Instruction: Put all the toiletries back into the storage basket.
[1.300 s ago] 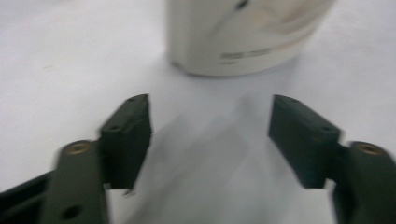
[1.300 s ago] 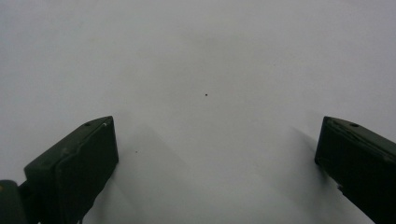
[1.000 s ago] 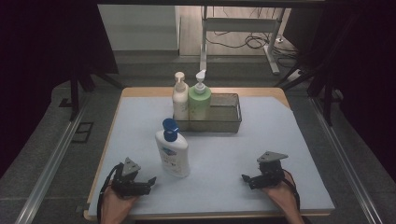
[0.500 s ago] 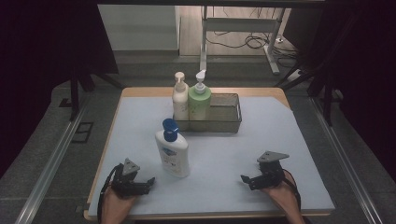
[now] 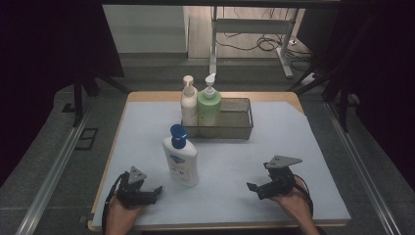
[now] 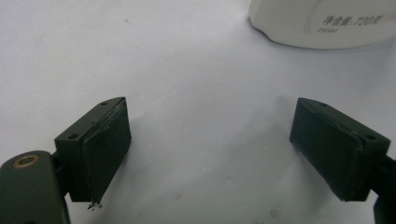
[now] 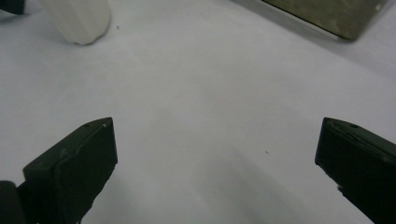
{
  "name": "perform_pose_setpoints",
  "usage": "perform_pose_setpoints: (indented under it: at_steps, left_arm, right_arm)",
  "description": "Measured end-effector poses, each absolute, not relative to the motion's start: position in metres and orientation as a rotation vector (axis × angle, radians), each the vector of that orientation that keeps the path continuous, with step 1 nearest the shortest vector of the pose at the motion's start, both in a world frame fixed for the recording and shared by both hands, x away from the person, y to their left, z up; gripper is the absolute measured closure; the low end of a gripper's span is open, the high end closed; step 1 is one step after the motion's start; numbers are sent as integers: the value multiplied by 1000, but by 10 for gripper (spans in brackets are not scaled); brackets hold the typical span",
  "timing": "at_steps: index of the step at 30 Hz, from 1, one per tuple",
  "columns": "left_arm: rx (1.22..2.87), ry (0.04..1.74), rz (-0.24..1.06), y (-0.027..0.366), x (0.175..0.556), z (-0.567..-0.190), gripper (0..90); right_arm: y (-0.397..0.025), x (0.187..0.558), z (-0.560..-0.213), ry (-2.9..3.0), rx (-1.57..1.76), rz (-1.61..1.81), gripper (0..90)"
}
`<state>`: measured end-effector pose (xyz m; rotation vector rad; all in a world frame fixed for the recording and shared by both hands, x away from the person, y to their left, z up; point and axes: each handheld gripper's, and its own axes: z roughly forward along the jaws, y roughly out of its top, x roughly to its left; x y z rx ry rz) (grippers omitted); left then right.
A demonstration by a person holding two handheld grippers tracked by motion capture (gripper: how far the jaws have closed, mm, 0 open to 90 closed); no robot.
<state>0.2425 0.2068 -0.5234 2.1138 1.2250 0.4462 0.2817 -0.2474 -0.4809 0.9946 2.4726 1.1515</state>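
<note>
Three bottles in play: two pump bottles, cream and green, stand in the metal tray at 12 o'clock on the table; the white bottle with the blue cap stands upright on the mat, just at 6 o'clock of the tray and at 1 o'clock from the left gripper.

Left gripper: jaws spread wide, empty, low over the mat. Right gripper: same, spread and empty, well apart from the bottle, which sits at its 10 o'clock.

Risks, my read:
- White bottle is tall and narrow-footed. A one-sided push from the left jaw would tip it toward the tray and knock the pump bottles.
- Grab it high near the cap and it will likely swing or slip; smooth plastic, looks full.
- The free tray space is at 3 o'clock of the green bottle; drop in too close and it clips that pump head.

View differences:
- High view gives the full layout, cap and tray contents.
- Left gripper view shows the bottle's base close ahead at 1 o'clock, with printed text, plus wear on the jaw pads.
- Right gripper view catches the bottle's bottom edge at 11 o'clock and a tray corner at 1 o'clock.
</note>
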Motion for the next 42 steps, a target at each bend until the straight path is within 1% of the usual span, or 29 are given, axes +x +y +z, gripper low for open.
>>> perform_pose_setpoints:
  at_steps: [14,28,42]
  left_arm:
    - [2114,1224,444,207,243,-523,123]
    - [2109,1227,444,207,243,-524,123]
    - [2107,1228,442,207,243,-524,123]
  right_arm:
    - [-213,284,-463,2525,897,1226,0]
    - [-179,286,-449,2576,890,1325,0]
    - [-145,289,-436,2591,834,1327,10]
